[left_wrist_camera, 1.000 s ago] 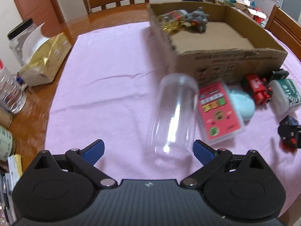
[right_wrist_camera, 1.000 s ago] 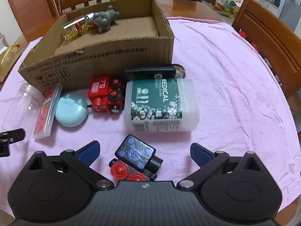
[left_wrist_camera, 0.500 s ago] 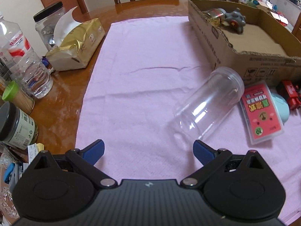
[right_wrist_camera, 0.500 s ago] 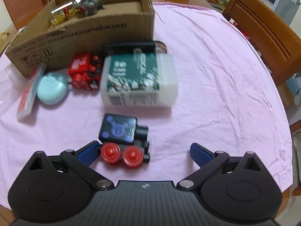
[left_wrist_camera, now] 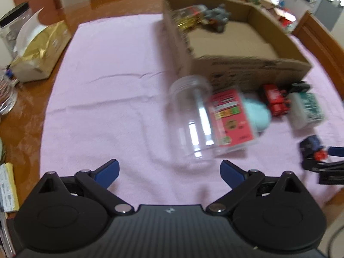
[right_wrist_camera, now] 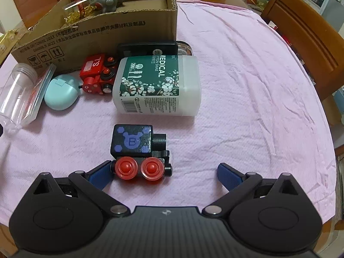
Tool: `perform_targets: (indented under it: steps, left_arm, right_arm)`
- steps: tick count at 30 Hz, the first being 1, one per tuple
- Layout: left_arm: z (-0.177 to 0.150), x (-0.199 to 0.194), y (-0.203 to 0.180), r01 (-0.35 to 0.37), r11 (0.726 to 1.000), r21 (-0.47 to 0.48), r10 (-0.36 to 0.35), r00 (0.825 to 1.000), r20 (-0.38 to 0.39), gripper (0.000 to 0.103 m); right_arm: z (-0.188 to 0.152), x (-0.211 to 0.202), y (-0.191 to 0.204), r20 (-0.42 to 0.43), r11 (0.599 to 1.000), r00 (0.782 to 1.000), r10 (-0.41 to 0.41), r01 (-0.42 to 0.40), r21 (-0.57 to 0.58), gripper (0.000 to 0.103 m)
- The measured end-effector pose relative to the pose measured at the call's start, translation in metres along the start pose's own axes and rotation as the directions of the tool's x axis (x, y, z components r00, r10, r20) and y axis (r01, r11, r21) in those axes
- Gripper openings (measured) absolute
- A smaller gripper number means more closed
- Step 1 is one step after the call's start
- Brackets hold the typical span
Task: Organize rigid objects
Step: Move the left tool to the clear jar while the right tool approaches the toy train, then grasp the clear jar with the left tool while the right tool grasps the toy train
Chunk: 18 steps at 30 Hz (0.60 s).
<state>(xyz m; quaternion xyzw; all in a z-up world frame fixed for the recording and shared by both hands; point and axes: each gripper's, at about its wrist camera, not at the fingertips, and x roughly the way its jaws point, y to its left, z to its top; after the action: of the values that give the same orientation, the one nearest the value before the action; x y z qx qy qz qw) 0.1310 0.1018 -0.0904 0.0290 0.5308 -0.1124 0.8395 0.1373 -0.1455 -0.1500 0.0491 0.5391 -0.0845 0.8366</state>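
Right gripper (right_wrist_camera: 164, 173), spread wide, has the black toy train (right_wrist_camera: 139, 150) touching its left finger (right_wrist_camera: 100, 175).

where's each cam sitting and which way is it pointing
Left wrist: sits on the left gripper, facing across the pink cloth at the clear jar and cardboard box; its open blue fingers show below.
Right wrist: sits on the right gripper, facing the black toy train between its open fingers, swab box beyond.
Shared: jar, cardboard box, red toy train, black toy train.
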Motion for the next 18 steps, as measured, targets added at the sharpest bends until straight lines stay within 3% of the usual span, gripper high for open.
perform_targets:
  steps: [6, 12, 18]
  left_arm:
    - [0.02, -0.003, -0.01, 0.008, 1.0, 0.008, -0.008, 0.998, 0.069, 0.096]
    - [0.037, 0.017, -0.021, 0.016, 1.0, -0.001, -0.016, 0.997, 0.071, 0.074]
    - [0.041, 0.033, -0.019, 0.023, 1.0, -0.017, -0.022, 0.999, 0.049, 0.07]
  right_arm:
    - [0.004, 0.001, 0.002, 0.01, 1.0, 1.0, 0.011, -0.011, -0.02, 0.103]
    - [0.006, 0.001, 0.007, 0.021, 1.0, 1.0, 0.012, -0.011, -0.026, 0.103]
    - [0.002, -0.003, 0.013, 0.049, 0.998, 0.998, 0.035, -0.032, -0.049, 0.102]
